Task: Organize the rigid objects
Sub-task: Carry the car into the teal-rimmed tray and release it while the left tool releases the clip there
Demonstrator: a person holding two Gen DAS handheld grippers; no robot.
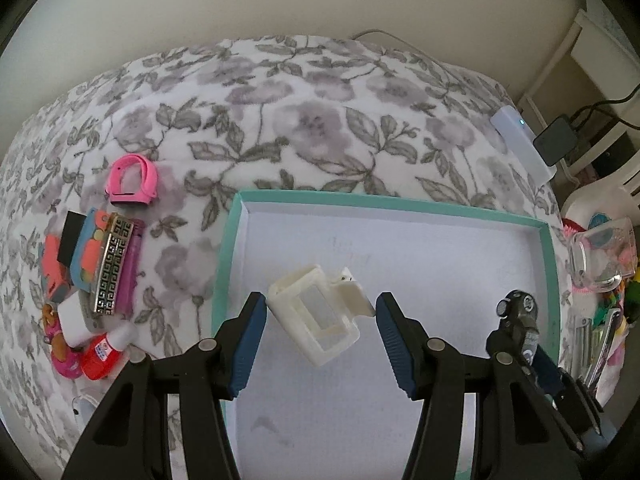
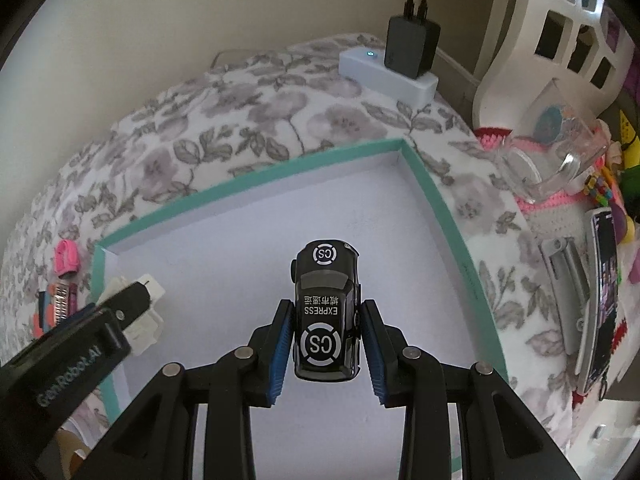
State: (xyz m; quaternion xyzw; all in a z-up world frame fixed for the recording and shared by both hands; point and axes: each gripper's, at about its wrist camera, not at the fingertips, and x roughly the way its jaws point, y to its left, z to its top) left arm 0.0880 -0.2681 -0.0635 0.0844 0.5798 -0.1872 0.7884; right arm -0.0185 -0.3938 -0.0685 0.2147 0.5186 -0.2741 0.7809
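Over the teal-rimmed tray (image 1: 550,264), left wrist view: the left gripper (image 1: 320,334) fingers pinch the white hair claw (image 1: 316,316) by its corners, so lower it gently before letting go. Right wrist view: the right gripper (image 2: 326,354) fingers squeeze the black toy car (image 2: 325,308); I'd set it down well apart from the claw.

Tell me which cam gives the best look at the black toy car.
Right wrist. The black toy car sits centred between the right gripper pads, roof up, with its EXPRESS and CS markings readable. The left wrist view catches it only small near the tray rim, seen edge-on and partly hidden by the right gripper's fingers.
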